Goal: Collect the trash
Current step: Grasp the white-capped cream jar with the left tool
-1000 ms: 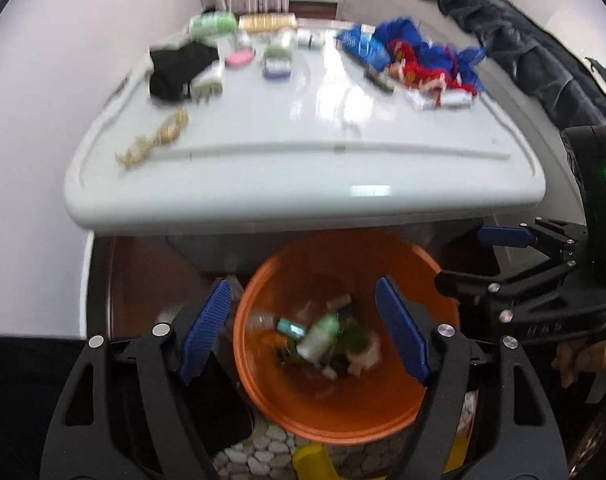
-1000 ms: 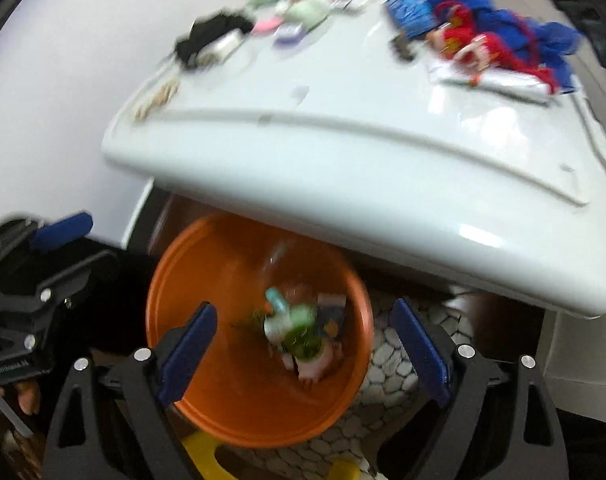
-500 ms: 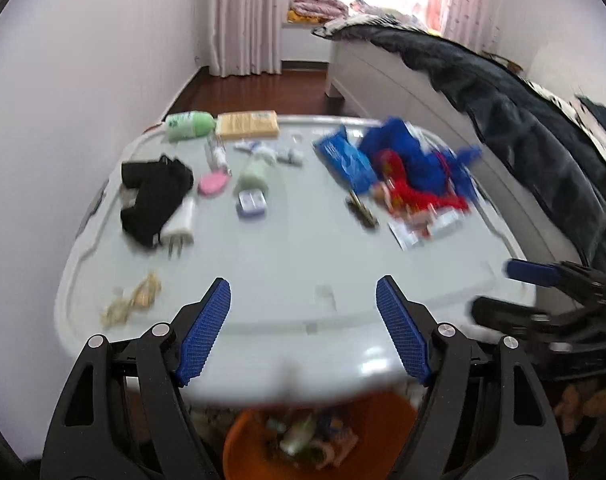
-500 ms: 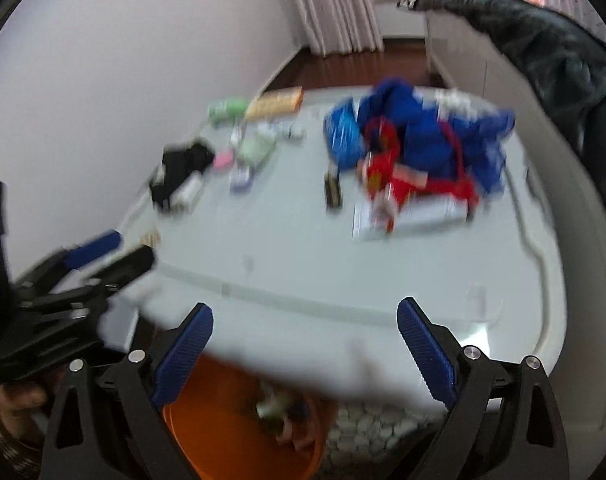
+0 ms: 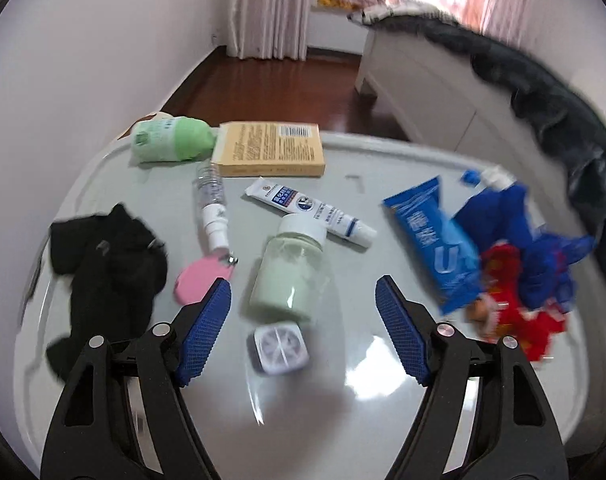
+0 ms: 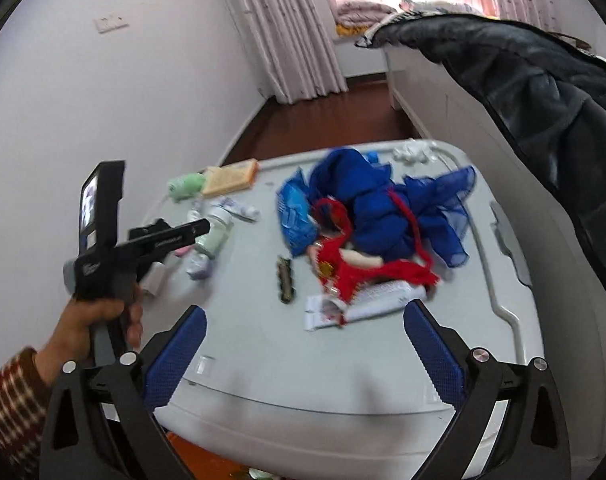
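Observation:
Trash lies scattered on a grey plastic lid (image 5: 343, 400). My left gripper (image 5: 303, 286) hovers over a pale green jar (image 5: 291, 268) and a small square case (image 5: 279, 346); its jaws are closing slightly and touch nothing. Beside the jar lie a pink piece (image 5: 201, 280), a spray bottle (image 5: 213, 204), a white tube (image 5: 311, 210) and a blue packet (image 5: 435, 236). My right gripper (image 6: 305, 314) hangs over the near side of the lid (image 6: 303, 360), jaws opening and empty, just short of a white wrapper (image 6: 367, 300) and a dark stick (image 6: 285, 280). The left gripper (image 6: 183, 232) shows at the left.
A black cloth (image 5: 107, 264), a green roll (image 5: 171, 140) and a tan box (image 5: 269, 148) lie at the lid's left and far side. Blue and red cloth (image 6: 383, 208) is heaped on the right. A bed with a dark quilt (image 6: 543, 92) stands close on the right. An orange bin (image 6: 191, 456) peeks from below.
Both grippers have risen from above the orange bin to over the lid. The left one has gone further forward, over the jar. The right jaws have widened.

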